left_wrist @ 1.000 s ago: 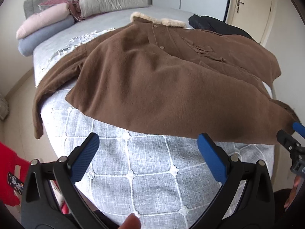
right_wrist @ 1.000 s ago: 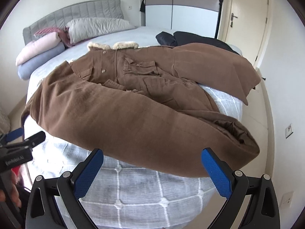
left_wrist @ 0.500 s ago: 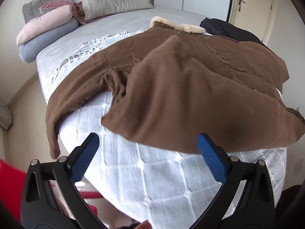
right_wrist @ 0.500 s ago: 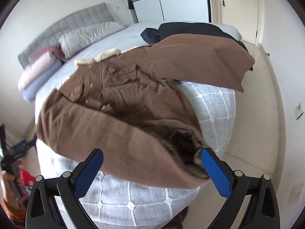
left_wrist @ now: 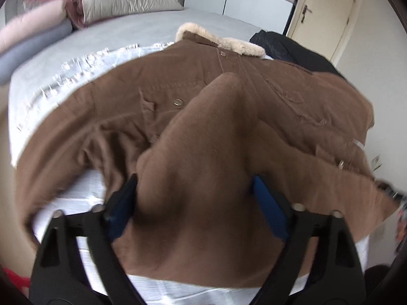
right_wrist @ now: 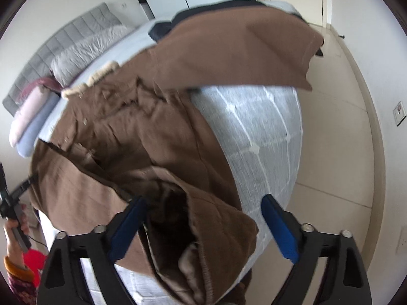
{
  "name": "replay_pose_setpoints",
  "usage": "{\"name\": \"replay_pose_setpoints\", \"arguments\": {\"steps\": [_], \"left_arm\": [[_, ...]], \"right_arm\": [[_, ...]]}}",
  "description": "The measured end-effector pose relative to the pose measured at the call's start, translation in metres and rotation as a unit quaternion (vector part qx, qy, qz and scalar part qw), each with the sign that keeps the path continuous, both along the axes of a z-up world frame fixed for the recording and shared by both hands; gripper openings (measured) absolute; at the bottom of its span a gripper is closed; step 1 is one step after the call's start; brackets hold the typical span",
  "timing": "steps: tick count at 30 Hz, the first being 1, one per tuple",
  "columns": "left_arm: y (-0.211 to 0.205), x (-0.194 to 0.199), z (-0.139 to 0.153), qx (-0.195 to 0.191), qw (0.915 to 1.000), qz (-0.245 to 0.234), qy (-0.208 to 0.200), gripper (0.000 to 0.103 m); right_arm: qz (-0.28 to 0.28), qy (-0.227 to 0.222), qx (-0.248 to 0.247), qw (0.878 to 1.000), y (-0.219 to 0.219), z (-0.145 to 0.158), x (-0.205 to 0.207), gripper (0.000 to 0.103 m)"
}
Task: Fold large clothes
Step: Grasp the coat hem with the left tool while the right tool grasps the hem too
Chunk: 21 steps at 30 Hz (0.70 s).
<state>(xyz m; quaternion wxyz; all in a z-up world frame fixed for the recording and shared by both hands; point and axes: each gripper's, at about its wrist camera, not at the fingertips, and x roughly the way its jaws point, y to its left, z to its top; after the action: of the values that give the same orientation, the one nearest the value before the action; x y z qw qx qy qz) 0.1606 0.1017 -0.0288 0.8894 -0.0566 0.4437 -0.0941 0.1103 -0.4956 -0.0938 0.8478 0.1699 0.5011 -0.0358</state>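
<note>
A large brown coat (left_wrist: pixel 254 96) with a pale fur collar (left_wrist: pixel 223 40) lies spread over the bed, front side up. My left gripper (left_wrist: pixel 195 203) is at its near hem; a thick bulge of brown cloth fills the gap between the blue fingers (left_wrist: pixel 122 203) while the jaws are closing. In the right wrist view the coat (right_wrist: pixel 142 137) runs to the bed's corner, and one sleeve (right_wrist: pixel 241 45) lies across the far edge. My right gripper (right_wrist: pixel 203 226) straddles the hem corner with its dark lining. Its jaws are closing, with clear space beside the right finger (right_wrist: pixel 279 228).
The bed has a white quilted cover (right_wrist: pixel 267 132) and a grey sheet (left_wrist: pixel 76 50). Pillows (left_wrist: pixel 122 2) lie at the headboard. A black garment (left_wrist: pixel 287 45) lies beyond the collar. A door (left_wrist: pixel 328 12) and beige floor (right_wrist: pixel 338 127) are to the right. A person's hand (right_wrist: pixel 15 223) shows at the left edge.
Both grippers have come in low onto the coat's near hem, which now sits between their fingers. Both pairs of jaws have narrowed. The right gripper has rolled, so its view is tilted.
</note>
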Motion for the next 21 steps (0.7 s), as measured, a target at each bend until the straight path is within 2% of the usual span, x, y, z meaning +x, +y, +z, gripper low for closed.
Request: {"name": "replay_pose_setpoints", "arguments": {"steps": [1,2,4,6,8,13,16,21], "left_arm": [[0.000,-0.003,-0.001,-0.013,0.9999,0.005,0.001,0.064],[0.001,-0.008,-0.002,-0.022,0.9997,0.013,0.001,0.051],[0.003,-0.019,0.001,-0.024,0.9995,0.022,-0.006,0.037],[0.012,-0.035,0.004,-0.046,0.9986,0.025,-0.010,0.021],[0.025,-0.057,0.009,-0.078,0.9964,0.032,-0.011,0.018],[0.046,-0.113,0.018,-0.104,0.9938,0.039,-0.005,0.017],[0.052,-0.151,0.013,-0.099,0.9947,0.029,0.005,0.017],[0.060,-0.199,-0.013,-0.054,0.9977,0.006,0.040,0.017]], "right_arm": [[0.002,0.005,0.002,1.000,0.000,-0.004,0.000,0.074],[0.005,0.009,0.007,1.000,-0.001,-0.008,-0.001,0.067],[0.004,0.019,0.009,1.000,-0.001,-0.014,-0.003,0.035],[0.001,0.025,-0.013,1.000,0.000,-0.014,-0.006,0.022],[0.002,0.014,-0.007,1.000,-0.001,-0.011,-0.014,0.018],[0.002,-0.014,-0.007,1.000,-0.002,0.008,-0.038,0.014],[0.006,-0.022,-0.015,1.000,-0.002,0.017,-0.055,0.013],[0.015,-0.021,-0.036,0.999,-0.002,0.024,-0.084,0.011]]}}
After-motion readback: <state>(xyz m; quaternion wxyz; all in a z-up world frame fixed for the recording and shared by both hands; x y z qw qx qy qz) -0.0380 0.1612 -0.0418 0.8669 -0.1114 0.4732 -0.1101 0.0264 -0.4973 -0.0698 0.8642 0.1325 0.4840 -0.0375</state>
